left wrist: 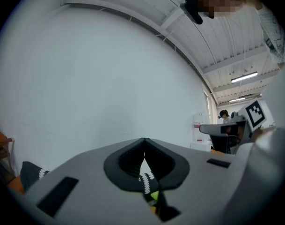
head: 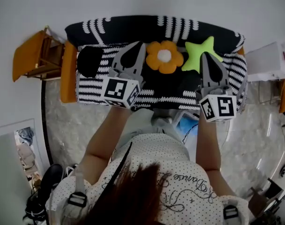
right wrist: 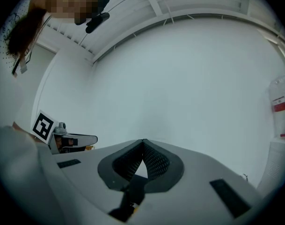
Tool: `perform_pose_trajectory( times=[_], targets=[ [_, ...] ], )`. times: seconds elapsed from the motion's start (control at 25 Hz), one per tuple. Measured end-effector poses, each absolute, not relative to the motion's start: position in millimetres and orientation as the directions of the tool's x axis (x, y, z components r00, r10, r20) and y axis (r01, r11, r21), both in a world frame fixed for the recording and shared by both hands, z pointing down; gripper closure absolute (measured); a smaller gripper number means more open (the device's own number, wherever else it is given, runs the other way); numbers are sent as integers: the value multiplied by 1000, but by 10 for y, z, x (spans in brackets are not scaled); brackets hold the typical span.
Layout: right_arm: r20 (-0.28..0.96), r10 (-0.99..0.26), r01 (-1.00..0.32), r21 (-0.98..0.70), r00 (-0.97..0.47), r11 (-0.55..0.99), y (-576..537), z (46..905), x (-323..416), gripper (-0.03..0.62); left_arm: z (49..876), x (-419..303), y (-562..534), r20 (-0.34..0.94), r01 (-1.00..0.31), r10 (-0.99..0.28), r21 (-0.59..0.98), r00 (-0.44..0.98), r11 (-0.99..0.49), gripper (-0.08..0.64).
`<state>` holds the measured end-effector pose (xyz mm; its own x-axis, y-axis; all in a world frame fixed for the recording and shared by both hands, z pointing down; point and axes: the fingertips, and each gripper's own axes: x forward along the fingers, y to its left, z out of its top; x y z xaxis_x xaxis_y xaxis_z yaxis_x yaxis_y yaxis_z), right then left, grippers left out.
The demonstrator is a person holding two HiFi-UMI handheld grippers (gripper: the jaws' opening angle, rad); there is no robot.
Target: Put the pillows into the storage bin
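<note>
A black-and-white striped fabric storage bin [head: 179, 100] hangs in front of me above the floor. Inside lie an orange flower pillow [head: 164, 56], a green star pillow [head: 198, 55] and a black pillow [head: 90, 60]. My left gripper [head: 135, 48] reaches over the bin's near rim, shut on the striped fabric [left wrist: 147, 182] that shows under its meeting tips [left wrist: 144, 142]. My right gripper [head: 205, 56] crosses the rim beside the star pillow, its tips [right wrist: 143, 144] together with dark fabric [right wrist: 135, 191] pinched below them. Both grippers point level at a white wall.
A wooden stool with an orange cushion [head: 34, 55] stands left of the bin. White furniture [head: 273, 60] is at the right. A picture panel [head: 20, 149] and black shoes [head: 48, 182] lie on the floor at my left. A person sits at a far desk [left wrist: 224, 116].
</note>
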<state>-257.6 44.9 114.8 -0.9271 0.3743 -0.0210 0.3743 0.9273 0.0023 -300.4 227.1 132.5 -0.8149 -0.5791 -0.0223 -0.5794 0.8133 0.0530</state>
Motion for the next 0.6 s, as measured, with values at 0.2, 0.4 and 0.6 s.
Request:
perform_pose_trajectory(
  times=[0.2,0.4,0.6],
  targets=[
    [-3,346,346,-2,-938,938,726,1222,-2960,581,1401,-3430,2514,-18,-614,-615,67,-788,786,555],
    [28,317,317,-21,-948,948,987,1396,-3234,581,1523,-3783,2702,-6,-648,-651,93,-759,756,555],
    [66,291,289,-46,-954,956,1095,1667,-3346,581,1764,-3958,2776,25,-667,-674,118,-739,736,555]
  ],
)
